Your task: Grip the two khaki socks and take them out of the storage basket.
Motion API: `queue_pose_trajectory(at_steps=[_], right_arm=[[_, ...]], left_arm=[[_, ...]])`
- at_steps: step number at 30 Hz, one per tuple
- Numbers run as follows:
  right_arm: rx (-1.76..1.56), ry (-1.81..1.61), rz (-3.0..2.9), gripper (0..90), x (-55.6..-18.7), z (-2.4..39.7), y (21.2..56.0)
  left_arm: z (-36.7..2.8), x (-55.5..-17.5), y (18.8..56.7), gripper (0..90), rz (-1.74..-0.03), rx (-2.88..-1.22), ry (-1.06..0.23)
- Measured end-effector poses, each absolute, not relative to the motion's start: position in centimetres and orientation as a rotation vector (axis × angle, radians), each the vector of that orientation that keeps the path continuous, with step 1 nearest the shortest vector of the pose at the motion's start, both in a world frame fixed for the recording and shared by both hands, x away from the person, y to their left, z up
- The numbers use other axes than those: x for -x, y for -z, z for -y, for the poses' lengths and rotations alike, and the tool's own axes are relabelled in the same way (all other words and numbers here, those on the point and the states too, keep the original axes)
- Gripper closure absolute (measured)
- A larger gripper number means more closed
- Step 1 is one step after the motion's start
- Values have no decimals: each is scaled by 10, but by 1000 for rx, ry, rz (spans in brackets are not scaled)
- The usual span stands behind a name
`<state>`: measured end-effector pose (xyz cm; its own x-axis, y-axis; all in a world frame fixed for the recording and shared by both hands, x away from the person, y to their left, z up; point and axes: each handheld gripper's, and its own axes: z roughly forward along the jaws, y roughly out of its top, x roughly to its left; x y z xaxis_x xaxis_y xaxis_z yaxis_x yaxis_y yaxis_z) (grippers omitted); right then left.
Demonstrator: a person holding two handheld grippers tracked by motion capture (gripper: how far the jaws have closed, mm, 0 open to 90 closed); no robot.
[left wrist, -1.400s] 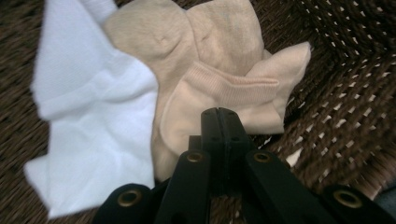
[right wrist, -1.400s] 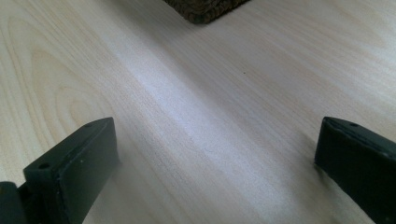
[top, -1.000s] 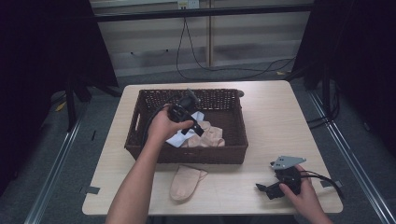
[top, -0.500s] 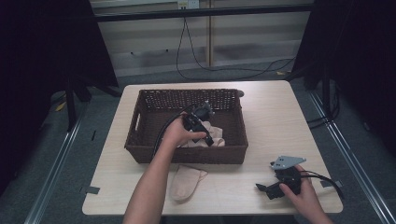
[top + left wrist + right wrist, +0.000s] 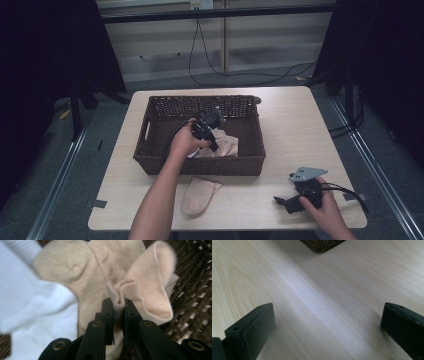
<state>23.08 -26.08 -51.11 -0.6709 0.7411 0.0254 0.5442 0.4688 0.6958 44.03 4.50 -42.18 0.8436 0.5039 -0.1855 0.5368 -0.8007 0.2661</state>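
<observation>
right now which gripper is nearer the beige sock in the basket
Left. The left gripper has just closed, pinching the beige sock inside the basket. The right gripper rests open on the table, outside the basket.

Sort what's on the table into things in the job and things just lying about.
In the job: left gripper, its jaws just closed on the beige sock; wicker basket; white sock; second beige sock on the table.
Lying about: right gripper, open, idle; floor cables.
</observation>
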Motion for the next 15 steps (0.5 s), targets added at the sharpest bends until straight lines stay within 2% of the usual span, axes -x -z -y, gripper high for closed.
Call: queue_pose_trajectory(at_steps=[7, 15], right_arm=[[-1096, -1002, -2440, 0, -231, 261, 511], [-1093, -1007, -2440, 0, -231, 261, 511]], left_arm=[[-60, -439, 391, 822, -873, -2677, 175], [-69, -436, 357, 824, -876, -2672, 176]])
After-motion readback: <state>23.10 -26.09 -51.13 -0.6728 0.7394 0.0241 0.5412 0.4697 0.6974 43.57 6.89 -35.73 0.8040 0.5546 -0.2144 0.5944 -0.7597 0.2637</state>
